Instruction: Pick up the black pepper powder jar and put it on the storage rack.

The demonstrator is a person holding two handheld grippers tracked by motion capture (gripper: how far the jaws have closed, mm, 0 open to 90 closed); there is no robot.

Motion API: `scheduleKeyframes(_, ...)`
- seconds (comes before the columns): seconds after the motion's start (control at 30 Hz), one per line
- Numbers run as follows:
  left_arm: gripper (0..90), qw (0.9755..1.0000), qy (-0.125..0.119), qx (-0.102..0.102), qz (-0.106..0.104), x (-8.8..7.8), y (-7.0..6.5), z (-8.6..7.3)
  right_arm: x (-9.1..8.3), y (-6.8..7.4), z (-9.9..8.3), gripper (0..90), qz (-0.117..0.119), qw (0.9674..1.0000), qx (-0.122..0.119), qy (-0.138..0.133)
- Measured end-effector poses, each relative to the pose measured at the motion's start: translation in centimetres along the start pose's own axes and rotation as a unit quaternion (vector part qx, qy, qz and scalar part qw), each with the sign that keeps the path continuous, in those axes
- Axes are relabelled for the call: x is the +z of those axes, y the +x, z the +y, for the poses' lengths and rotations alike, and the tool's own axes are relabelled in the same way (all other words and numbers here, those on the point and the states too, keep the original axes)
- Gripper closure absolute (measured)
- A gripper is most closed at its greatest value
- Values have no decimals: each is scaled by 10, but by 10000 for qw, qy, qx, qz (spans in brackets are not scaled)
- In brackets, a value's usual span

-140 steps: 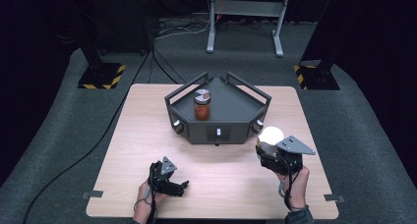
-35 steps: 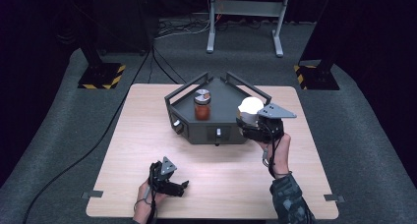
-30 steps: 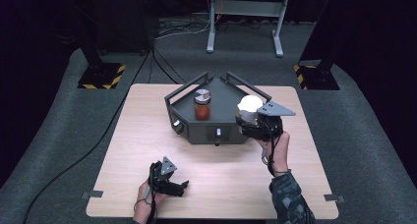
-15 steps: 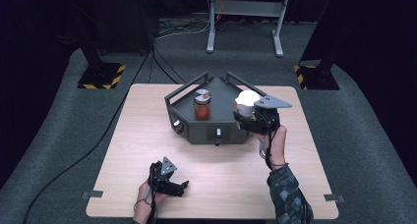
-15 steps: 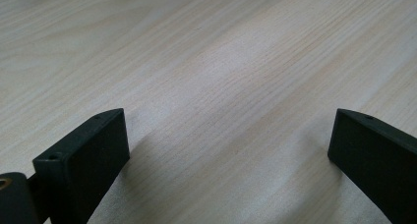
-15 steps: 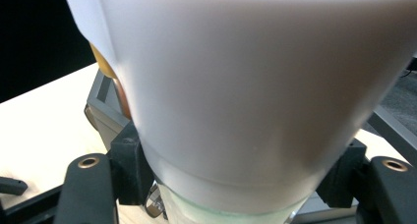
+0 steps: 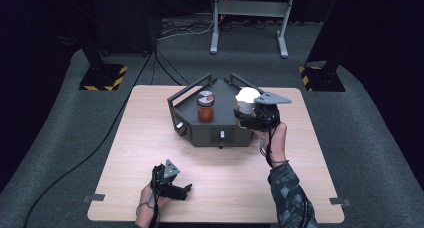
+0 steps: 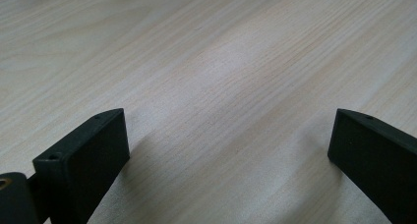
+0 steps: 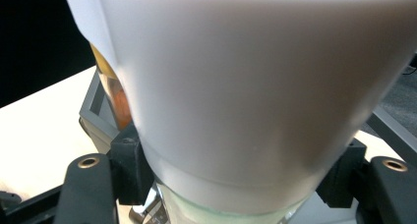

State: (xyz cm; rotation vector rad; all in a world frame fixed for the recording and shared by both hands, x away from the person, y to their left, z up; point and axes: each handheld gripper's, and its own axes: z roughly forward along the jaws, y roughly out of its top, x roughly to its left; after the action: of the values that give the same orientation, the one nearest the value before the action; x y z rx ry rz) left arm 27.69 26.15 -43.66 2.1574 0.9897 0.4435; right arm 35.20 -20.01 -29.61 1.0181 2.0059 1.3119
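Observation:
My right gripper [image 7: 248, 113] is shut on a white container [image 7: 247, 99] and holds it over the right part of a dark, many-sided tray [image 7: 220, 135]. In the right gripper view the white container [image 9: 236, 86] looms large, with the black pads [image 9: 129, 167] pressed on its lower sides. A glass jar [image 7: 205, 108] with orange-red contents and a grey lid stands in the tray, left of the container; a sliver of the jar [image 9: 115, 96] peeks past it. My left gripper [image 7: 182, 192] rests near the table's front edge, open, with bare wood between its jaws [image 8: 226, 150].
The wooden table [image 7: 150, 138] stands on grey carpet. A metal stand [image 7: 248, 18] and striped-base posts [image 7: 105, 75] are beyond the far edge. A cable [image 7: 100, 138] runs along the floor at the left.
My right gripper has carried the white container from the table's front right up and left, to above the tray's right part. The left gripper has stayed put.

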Motion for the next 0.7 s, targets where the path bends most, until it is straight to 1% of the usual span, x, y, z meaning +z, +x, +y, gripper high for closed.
scheduleKeyframes(0.3, 17, 10000, -3, 3, 1, 0, 0, 0, 13, 0, 6, 299, 59, 10000, 42, 24)
scheduleKeyframes(0.7, 18, 10000, -6, 9, 6, 0, 0, 0, 27, -2, 9, 299, 82, 9999, 112, 65)
